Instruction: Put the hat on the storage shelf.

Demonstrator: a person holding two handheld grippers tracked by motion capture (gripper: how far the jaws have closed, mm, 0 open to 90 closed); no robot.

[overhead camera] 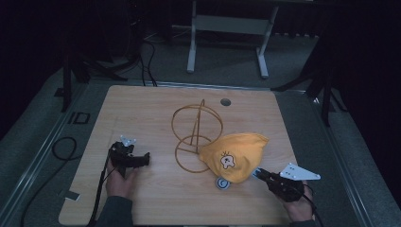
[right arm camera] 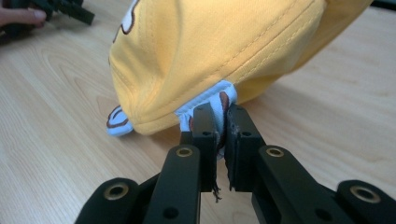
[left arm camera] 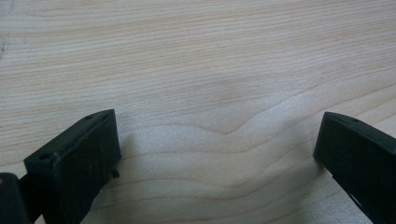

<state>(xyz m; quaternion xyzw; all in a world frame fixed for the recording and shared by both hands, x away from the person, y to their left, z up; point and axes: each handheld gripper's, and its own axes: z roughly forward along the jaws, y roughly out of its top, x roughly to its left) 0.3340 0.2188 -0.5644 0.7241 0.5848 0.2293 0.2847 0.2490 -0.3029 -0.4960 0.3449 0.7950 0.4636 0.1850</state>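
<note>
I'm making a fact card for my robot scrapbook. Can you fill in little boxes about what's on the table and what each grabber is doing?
Table: light wooden table
Main thing: yellow cap with a cartoon patch, lying beside the stand
Stand: gold wire stand, upright, nothing on it
Right gripper: jaws shut on the white-trimmed edge of the yellow cap
Left gripper: jaws open, nothing between them, low over bare wood
Person: one hand on each gripper, at the near edge
Small extra: round tag on the table by the cap
</note>
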